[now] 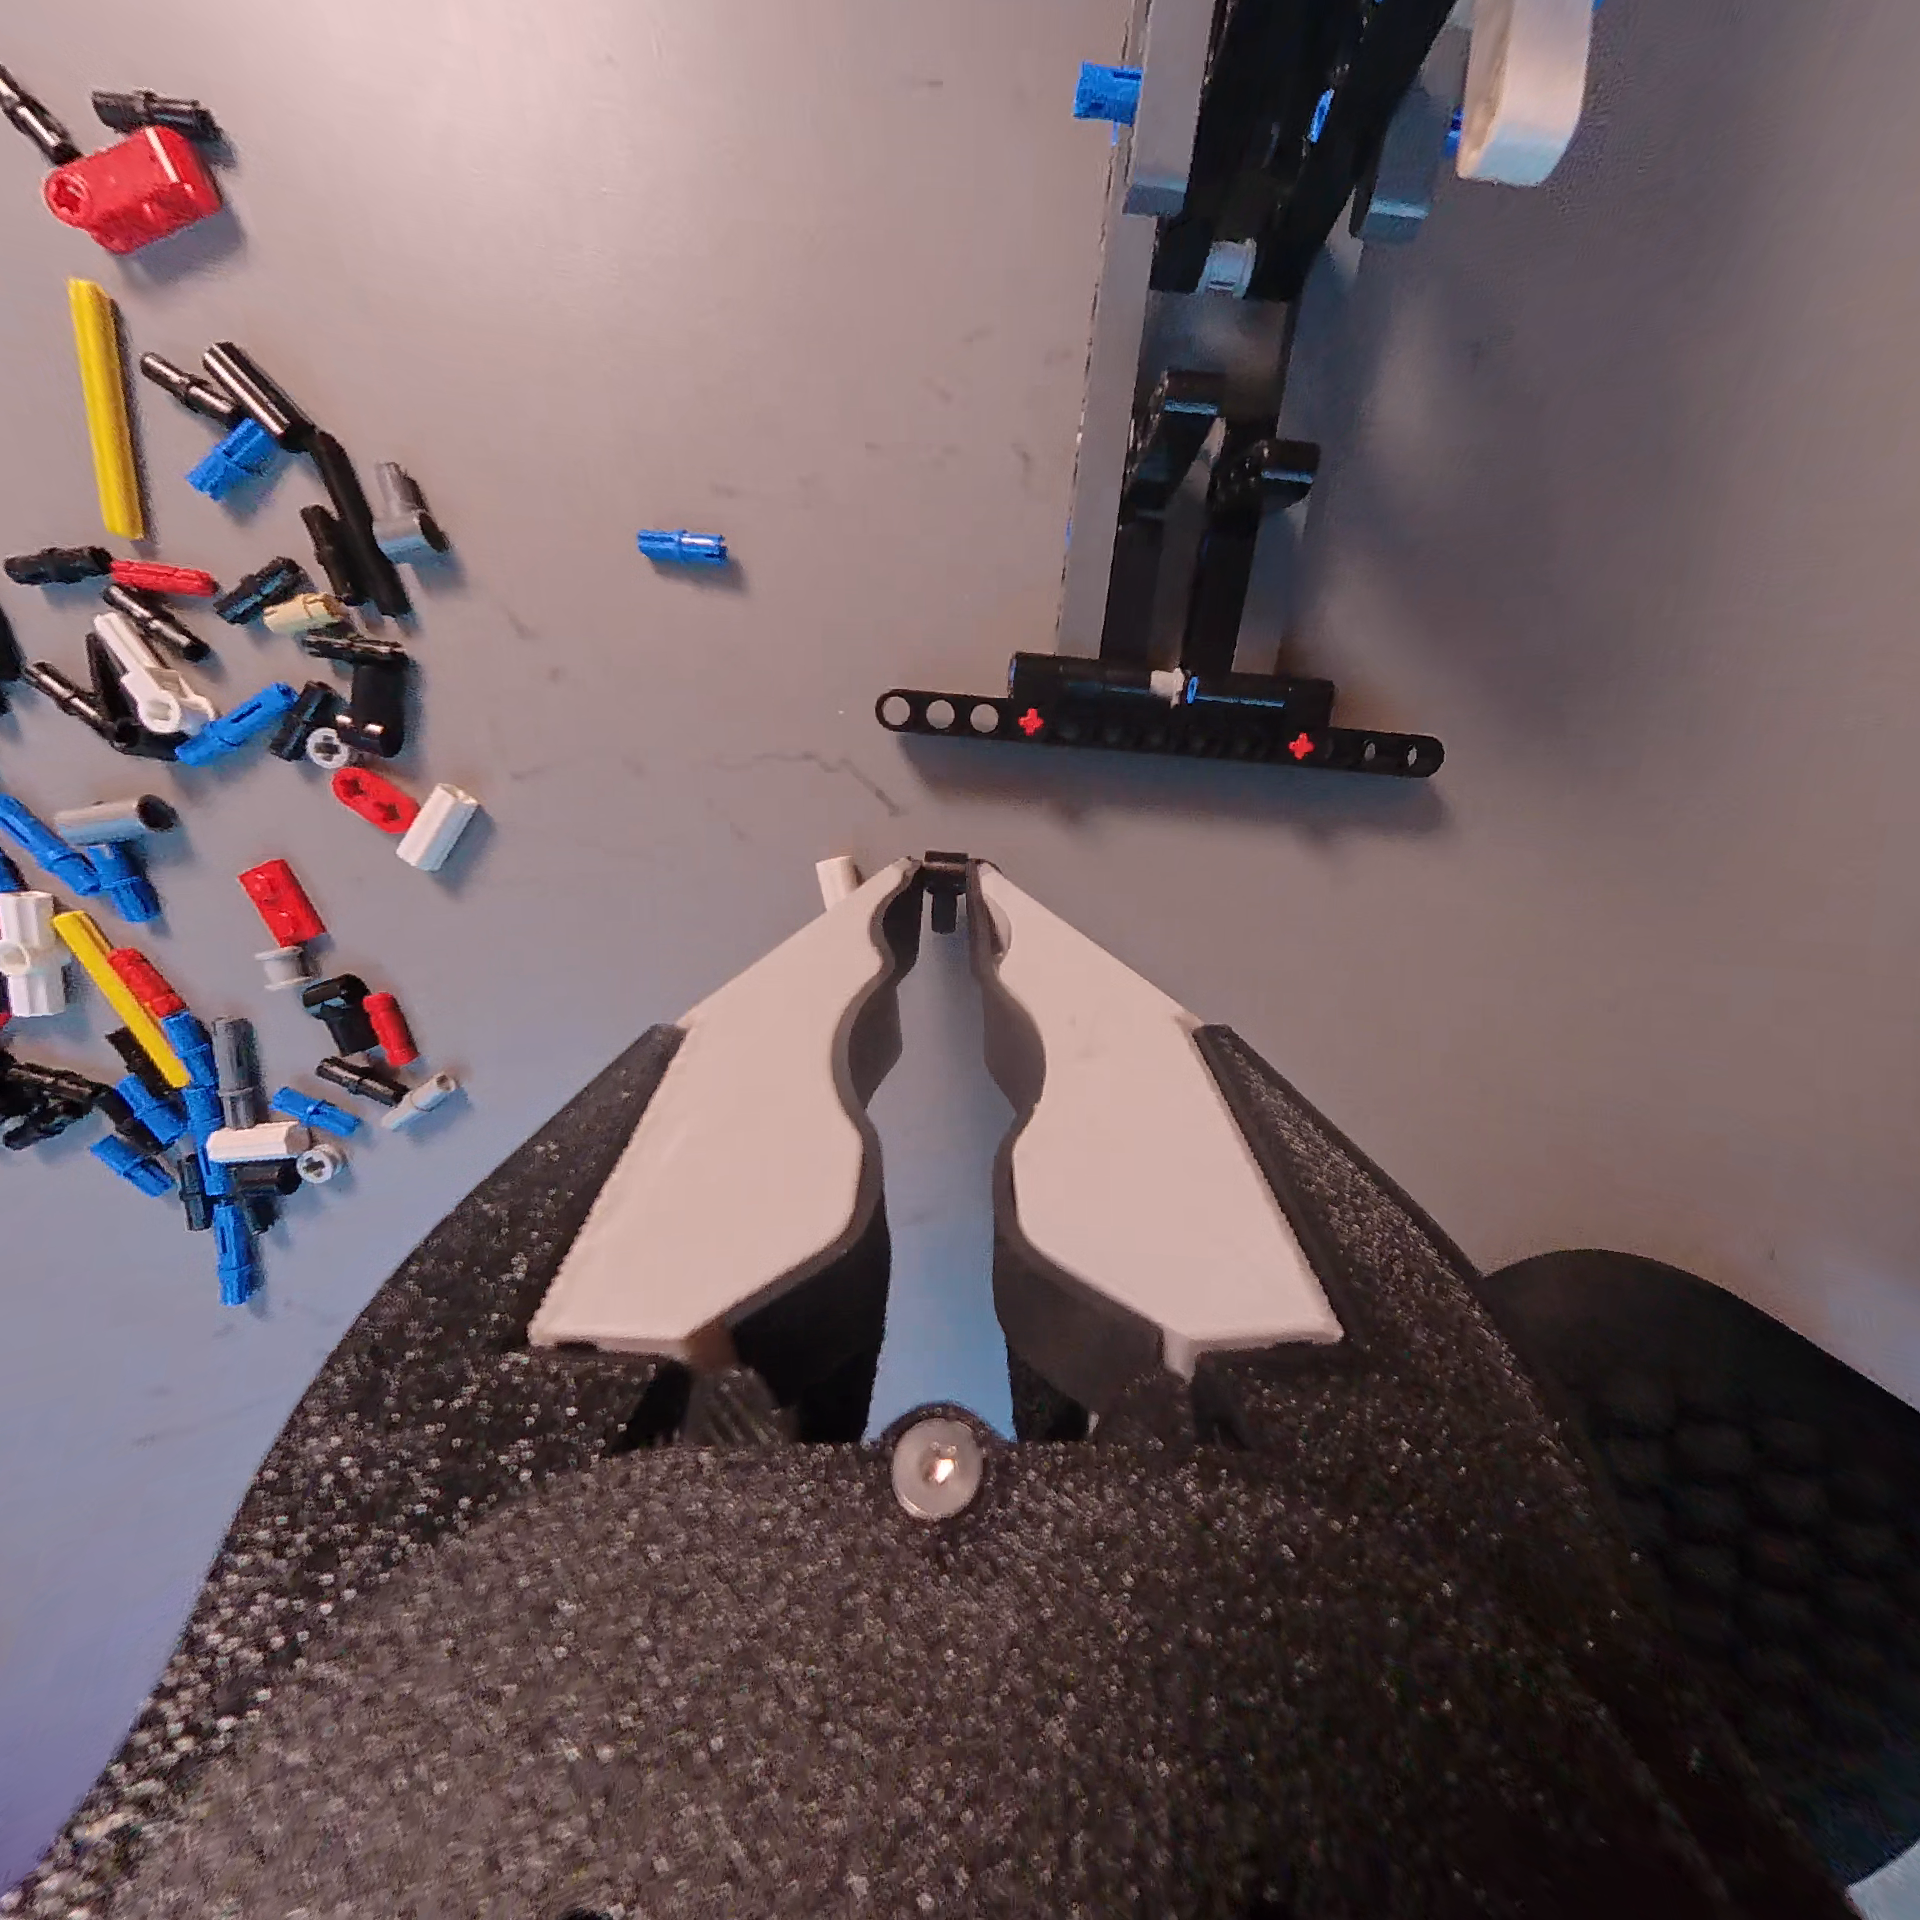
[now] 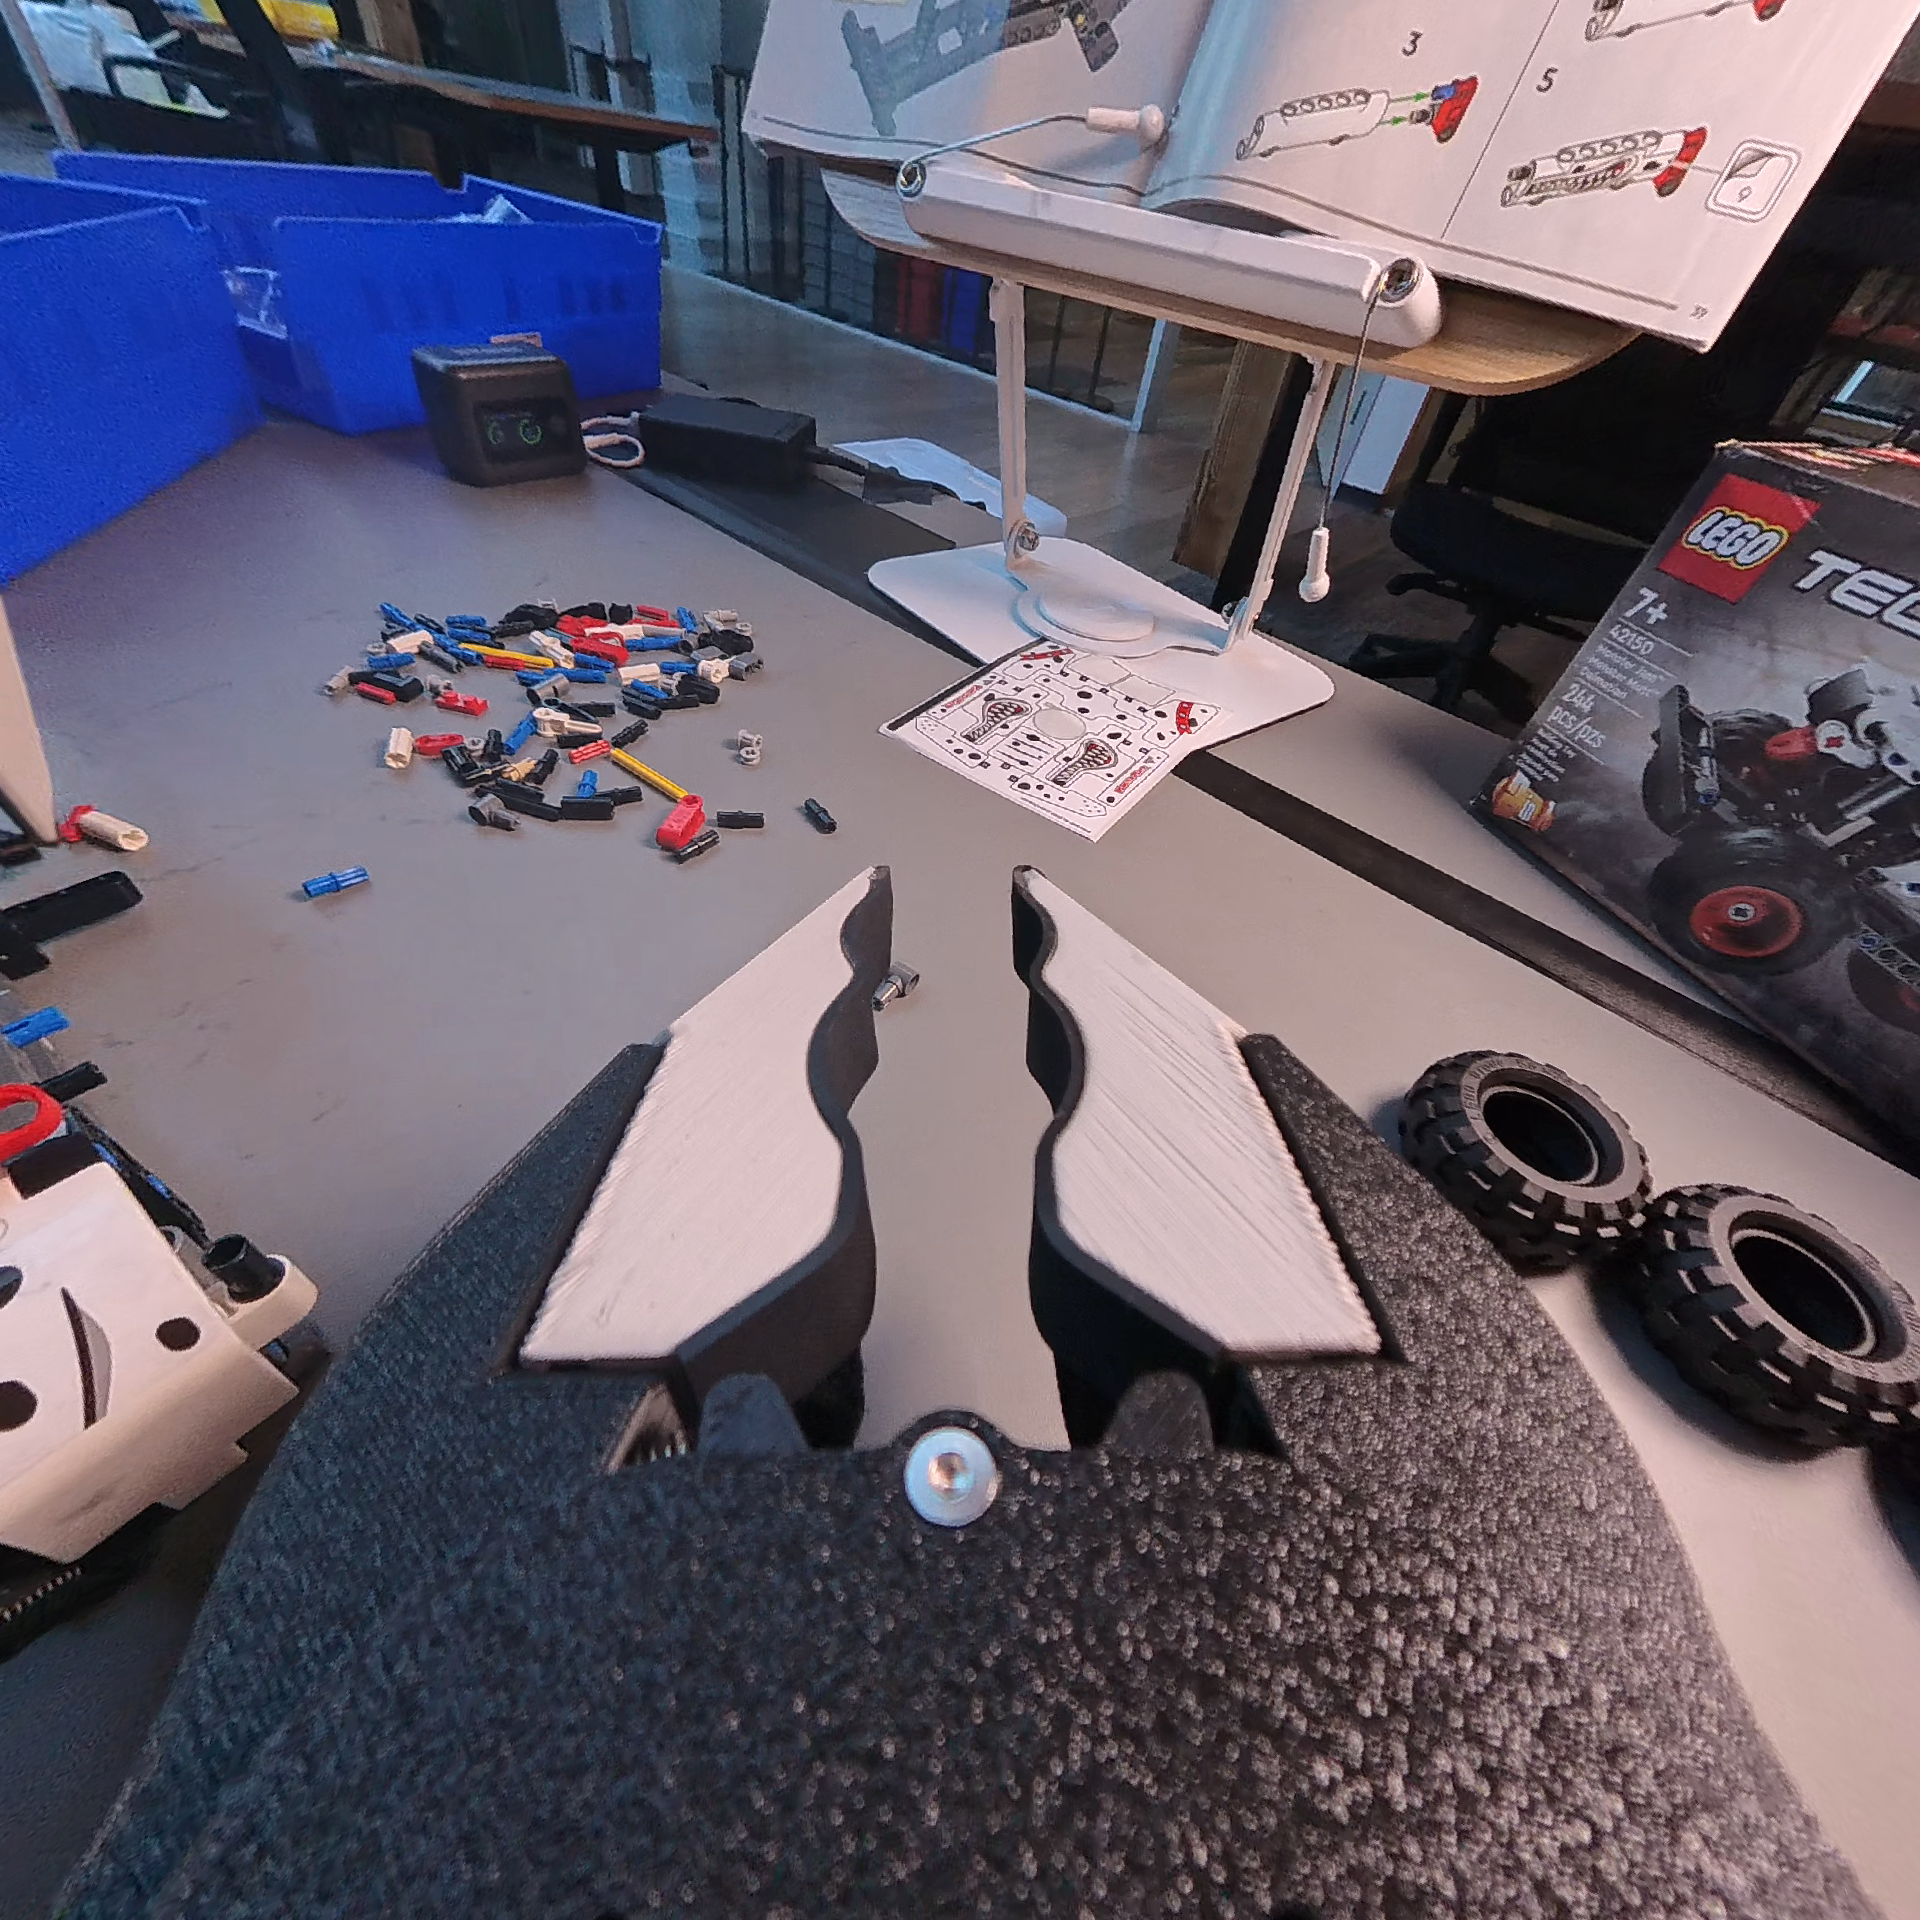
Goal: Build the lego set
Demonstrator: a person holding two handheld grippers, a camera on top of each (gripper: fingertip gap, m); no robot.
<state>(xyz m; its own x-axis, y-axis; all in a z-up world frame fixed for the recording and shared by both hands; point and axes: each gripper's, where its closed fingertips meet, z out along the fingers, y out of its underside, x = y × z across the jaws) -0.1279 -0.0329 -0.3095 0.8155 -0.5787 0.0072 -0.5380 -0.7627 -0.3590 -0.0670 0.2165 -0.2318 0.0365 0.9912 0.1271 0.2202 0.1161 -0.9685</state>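
- My left gripper pinches a small black pin just short of the black beam of the half-built model.
- My right gripper is spread, empty, facing the loose parts pile.

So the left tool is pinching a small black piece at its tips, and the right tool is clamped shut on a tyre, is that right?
Not quite. The left tool does pinch a small black piece at its tips, but the right tool holds nothing: the right wrist view shows its jaws apart over bare table. The two tyres lie on the table off to its side, untouched.
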